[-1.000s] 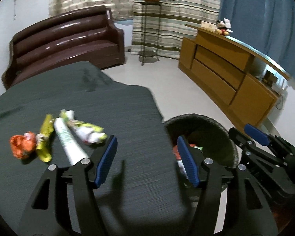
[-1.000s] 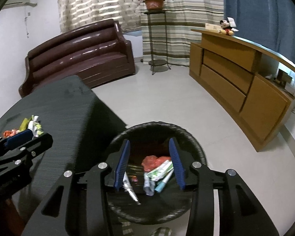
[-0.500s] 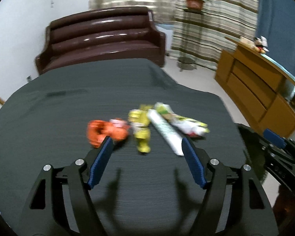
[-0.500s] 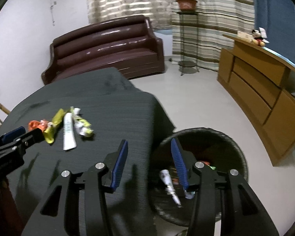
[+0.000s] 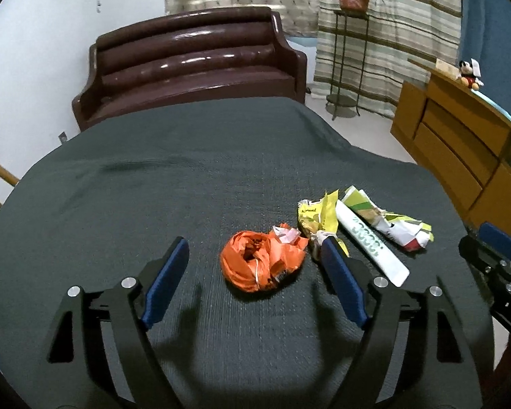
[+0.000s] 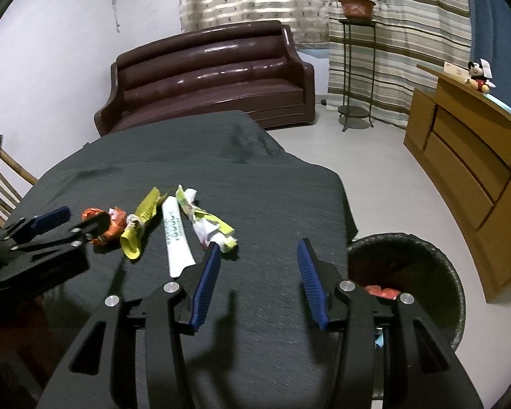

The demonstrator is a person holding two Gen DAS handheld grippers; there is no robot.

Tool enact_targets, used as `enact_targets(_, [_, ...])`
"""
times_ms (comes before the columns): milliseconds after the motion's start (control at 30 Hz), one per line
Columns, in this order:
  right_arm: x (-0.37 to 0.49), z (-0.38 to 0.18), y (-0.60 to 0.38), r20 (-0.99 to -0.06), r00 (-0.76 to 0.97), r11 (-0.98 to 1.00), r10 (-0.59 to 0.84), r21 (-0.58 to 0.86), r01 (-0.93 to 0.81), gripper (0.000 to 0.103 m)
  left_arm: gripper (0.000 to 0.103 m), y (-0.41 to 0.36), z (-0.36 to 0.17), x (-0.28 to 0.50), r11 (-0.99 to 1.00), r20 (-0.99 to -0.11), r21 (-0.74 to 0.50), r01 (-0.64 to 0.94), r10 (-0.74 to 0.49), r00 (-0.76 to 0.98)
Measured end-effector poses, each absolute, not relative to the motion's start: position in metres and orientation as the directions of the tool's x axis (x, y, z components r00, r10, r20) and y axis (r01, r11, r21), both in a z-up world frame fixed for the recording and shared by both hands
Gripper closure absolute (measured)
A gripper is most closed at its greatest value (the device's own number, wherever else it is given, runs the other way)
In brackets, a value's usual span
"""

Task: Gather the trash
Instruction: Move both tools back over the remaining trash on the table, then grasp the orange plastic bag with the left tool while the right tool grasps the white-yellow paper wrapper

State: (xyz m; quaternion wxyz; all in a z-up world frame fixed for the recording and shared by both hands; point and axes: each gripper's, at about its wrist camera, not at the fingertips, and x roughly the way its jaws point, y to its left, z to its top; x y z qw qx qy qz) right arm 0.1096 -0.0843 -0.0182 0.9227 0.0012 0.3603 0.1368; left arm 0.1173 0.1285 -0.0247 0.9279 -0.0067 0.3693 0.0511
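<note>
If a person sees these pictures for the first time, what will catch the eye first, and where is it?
Most striking is the crumpled orange wrapper on the dark tablecloth, lying between the wide-open fingers of the left gripper. Just right of it lie a yellow wrapper, a white tube and a green-and-white wrapper. The right gripper, open and empty, hovers beside the black bin on the floor.

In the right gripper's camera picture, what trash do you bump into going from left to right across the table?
Orange crumpled wrapper → yellow wrapper → long white packet → crumpled white and green wrapper. Off the table to the right comes the black trash bin.
</note>
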Motion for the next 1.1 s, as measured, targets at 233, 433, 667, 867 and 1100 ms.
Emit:
enact_targets(233, [0.116,-0.019,-0.067,-0.672,0.692,0.957,0.265,0.096,-0.274,0.056,0.043,0.135,-0.032,0.131,0.999,-0.722,-0.012,-0.037,0.017,0.692])
enact_targets(433, [0.124,-0.02,-0.054,-0.681,0.679,0.952,0.275,0.093,-0.293,0.055,0.054,0.135,-0.034,0.13,1.0,-0.723,-0.016,0.012,-0.02,0.691])
enact_targets(667, [0.137,-0.024,-0.041,-0.701,0.656,0.944,0.281,0.079,-0.32,0.055,0.056,0.142,-0.032,0.124,0.999,-0.715,-0.035,-0.001,-0.024,0.698])
enact_targets(867, [0.148,-0.03,-0.035,-0.73,0.626,0.943,0.274,0.075,-0.324,0.056,0.056,0.156,-0.024,0.116,0.999,-0.7,-0.041,-0.036,-0.003,0.714])
enact_targets(1100, [0.153,-0.032,-0.026,-0.746,0.612,0.938,0.261,0.046,-0.345,0.056,0.056,0.166,-0.024,0.109,0.997,-0.696,-0.026,-0.072,0.034,0.717])
